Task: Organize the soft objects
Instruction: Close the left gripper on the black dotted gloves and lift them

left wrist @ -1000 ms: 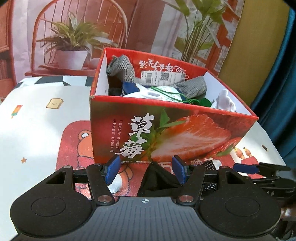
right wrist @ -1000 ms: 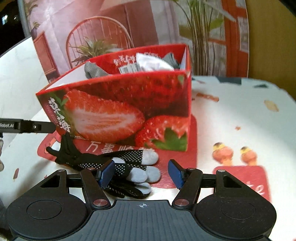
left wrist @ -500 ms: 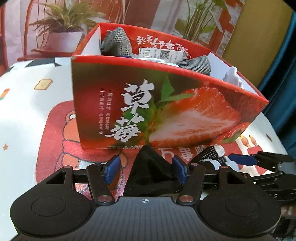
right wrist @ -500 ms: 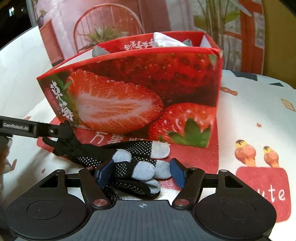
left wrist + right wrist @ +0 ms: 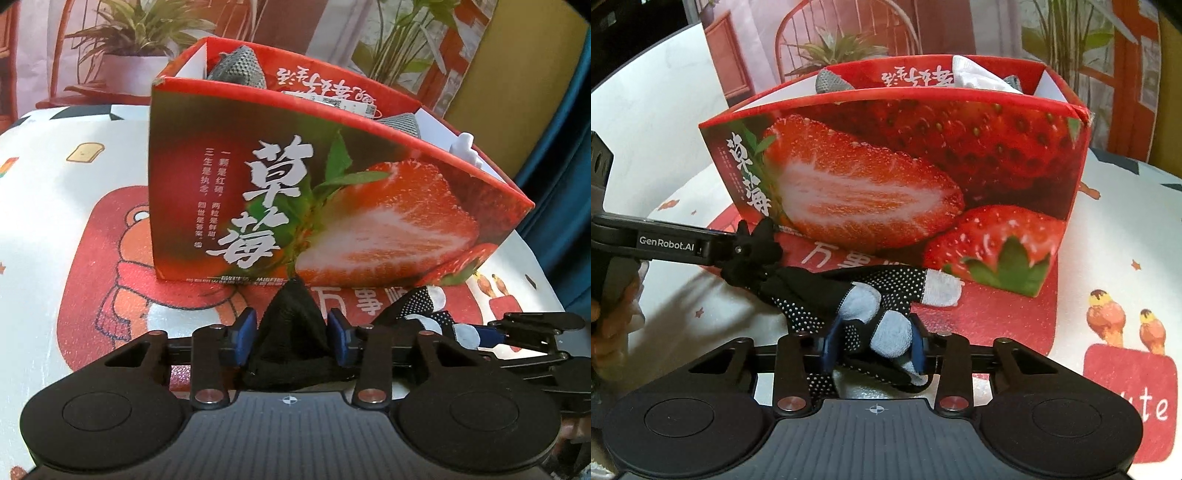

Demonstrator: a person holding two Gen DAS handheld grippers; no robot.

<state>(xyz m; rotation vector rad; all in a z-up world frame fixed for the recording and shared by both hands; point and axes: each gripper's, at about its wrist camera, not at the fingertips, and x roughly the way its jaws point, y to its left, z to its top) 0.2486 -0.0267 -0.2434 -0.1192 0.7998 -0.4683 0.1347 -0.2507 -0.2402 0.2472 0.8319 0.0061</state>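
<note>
Glove (image 5: 827,291): black, dotted, stretched lengthwise left to right above the surface (image 5: 48,206), before the strawberry box (image 5: 295,206). Left tool (image 5: 291,334) clamps its cuff; right tool (image 5: 873,349) clamps its pale fingertips, both level, pointing boxward.

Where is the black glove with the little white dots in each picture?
Left wrist view: the glove sits bottom middle, its black cuff bunched between the left gripper fingers, the dotted part trailing right.
Right wrist view: it lies bottom middle to left, its pale blue fingertips pinched by the right gripper.
Shared landmark: the strawberry box stands just behind the glove in both.
</note>
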